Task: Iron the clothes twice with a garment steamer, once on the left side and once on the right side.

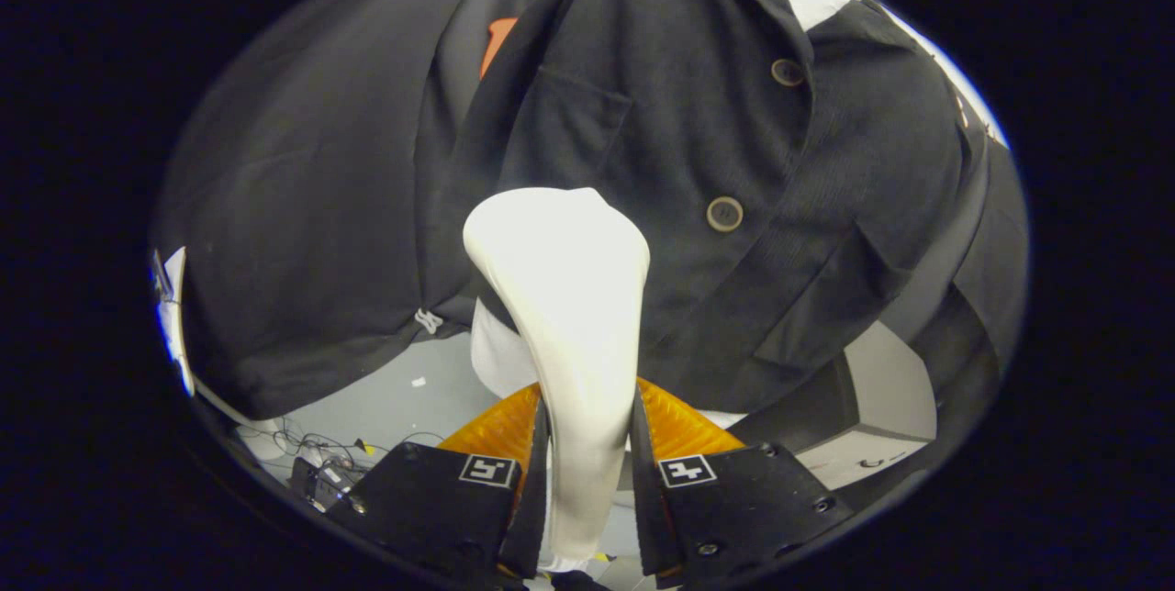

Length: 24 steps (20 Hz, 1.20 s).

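A dark button-front shirt [698,132] hangs just ahead of me, with a chest pocket and two round buttons showing down its placket. My gripper [587,430] is shut on the handle of a white garment steamer [565,297], both fingers pressing its narrow neck. The steamer's broad head rises between and beyond the fingers, against the lower part of the shirt on the pocket side of the button line. Whether the head touches the cloth I cannot tell.
Below the shirt's hem lies a grey floor [395,398] with a tangle of cables [317,453] beside the fingers. A dark and white box-like stand [881,407] sits low on the other side, under the shirt's edge.
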Each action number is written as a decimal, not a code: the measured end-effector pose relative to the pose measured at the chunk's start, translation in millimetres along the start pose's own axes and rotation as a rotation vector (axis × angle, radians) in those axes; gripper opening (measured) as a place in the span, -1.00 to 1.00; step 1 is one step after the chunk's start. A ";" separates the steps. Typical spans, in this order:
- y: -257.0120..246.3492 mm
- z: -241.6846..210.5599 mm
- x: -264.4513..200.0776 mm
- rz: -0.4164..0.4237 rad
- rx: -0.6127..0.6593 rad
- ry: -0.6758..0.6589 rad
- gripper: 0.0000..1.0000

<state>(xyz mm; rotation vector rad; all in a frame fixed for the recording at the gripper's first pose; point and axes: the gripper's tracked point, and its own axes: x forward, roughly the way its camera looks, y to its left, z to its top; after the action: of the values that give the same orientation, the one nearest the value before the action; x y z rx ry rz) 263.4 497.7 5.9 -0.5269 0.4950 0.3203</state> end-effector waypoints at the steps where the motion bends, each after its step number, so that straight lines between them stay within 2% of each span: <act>1: 2.6 -3.5 4.7 0.005 -0.003 0.015 -0.14; 8: 13.9 -34.2 20.1 0.029 -0.002 0.073 -0.14; 15: -6.4 -31.1 -7.7 0.068 0.039 0.029 -0.14; 18: -32.4 -30.1 -40.5 0.111 0.089 -0.035 -0.14; 21: -76.4 -32.8 -81.7 0.104 0.179 -0.115 -0.14; 24: -143.6 -53.5 -125.8 0.070 0.271 -0.170 -0.14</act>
<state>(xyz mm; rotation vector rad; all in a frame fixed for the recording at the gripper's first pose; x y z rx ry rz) 198.0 329.9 88.9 -0.2168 0.3845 0.3558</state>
